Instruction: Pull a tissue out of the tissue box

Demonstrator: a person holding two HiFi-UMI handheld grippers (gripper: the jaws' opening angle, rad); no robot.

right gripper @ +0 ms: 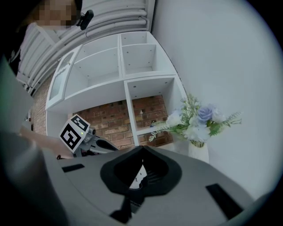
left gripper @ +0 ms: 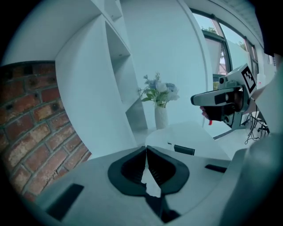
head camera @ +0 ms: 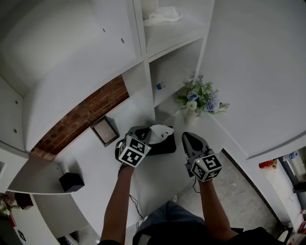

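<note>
Position of task items: the box (head camera: 166,146) is set on the white counter (head camera: 158,182), between the two grippers. A tissue (head camera: 160,132) is seen standing up out of the box's top opening, still lodged in it.

Left gripper (head camera: 138,134): held just beside the box on its left. Its jaws are pressed together, with nothing pinched between them.

Right gripper (head camera: 191,141): held near the box on its right, clear of it. Its jaws are likewise pressed together on nothing.

Progress: no loose tissue is noted on the counter or in either gripper. A white crumpled item (head camera: 163,15) is noted on an upper shelf; what it is cannot be told. The scene is judged to fit either a tissue awaiting extraction or a fresh one drawn up after a pull.
</note>
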